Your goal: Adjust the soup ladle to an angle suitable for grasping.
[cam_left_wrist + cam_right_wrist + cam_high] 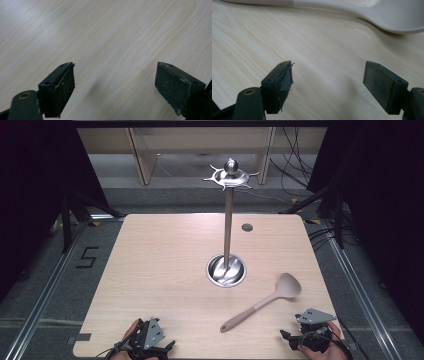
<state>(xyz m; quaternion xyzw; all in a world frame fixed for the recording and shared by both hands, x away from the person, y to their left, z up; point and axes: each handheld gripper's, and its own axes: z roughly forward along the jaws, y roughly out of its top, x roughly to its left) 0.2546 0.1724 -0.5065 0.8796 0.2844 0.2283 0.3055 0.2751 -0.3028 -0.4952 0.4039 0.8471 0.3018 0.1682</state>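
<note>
Beige ladle is seen lying near worktop's right front corner, untouched. Right gripper & left gripper are held w/ jaws spread, nothing between.

The surface is showing pale, matt wood grain, the spoon is appearing as smooth matt plastic, and the stand is gleaming as polished metal.

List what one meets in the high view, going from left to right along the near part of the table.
left gripper → spoon, its pinkish handle end nearest the left and its pale bowl to the right → right gripper
</note>
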